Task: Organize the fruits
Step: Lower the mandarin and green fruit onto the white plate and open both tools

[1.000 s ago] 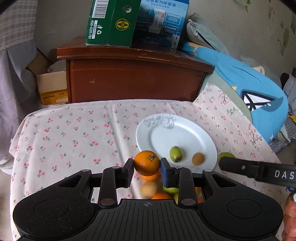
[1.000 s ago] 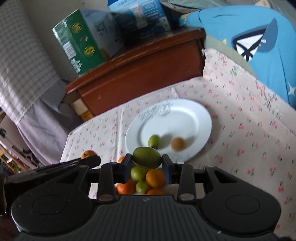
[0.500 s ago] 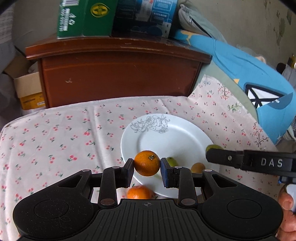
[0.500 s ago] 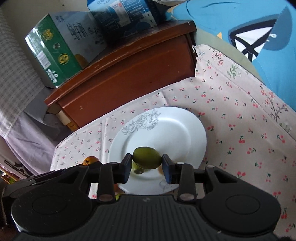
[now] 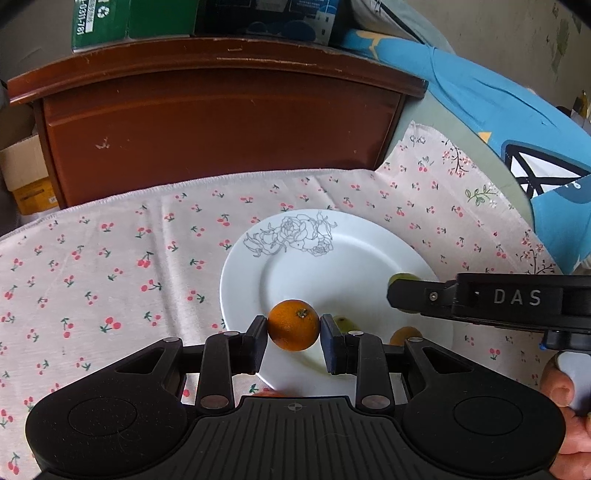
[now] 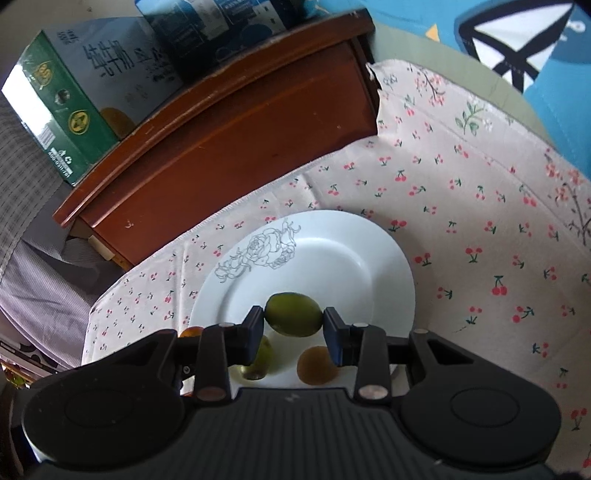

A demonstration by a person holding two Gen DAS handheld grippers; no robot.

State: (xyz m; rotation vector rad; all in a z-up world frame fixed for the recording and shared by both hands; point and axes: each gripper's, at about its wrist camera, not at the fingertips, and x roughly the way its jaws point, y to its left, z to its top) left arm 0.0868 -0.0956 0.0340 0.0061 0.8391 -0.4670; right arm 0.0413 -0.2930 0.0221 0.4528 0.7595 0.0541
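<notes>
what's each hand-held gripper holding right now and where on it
The left hand-held gripper pinches an orange by its two opposite sides. The right hand-held gripper pinches a green fruit by its two ends.

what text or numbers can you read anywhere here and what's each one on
"DAS": white letters on the side of the right gripper, seen from the left wrist view.
"181" with a recycling mark: end of the green carton on the wooden cabinet; the digits before it are cut off.
Large Chinese characters on the green carton's side: visible in the right wrist view, too blurred to read.
Blue box print: too small to read.
</notes>
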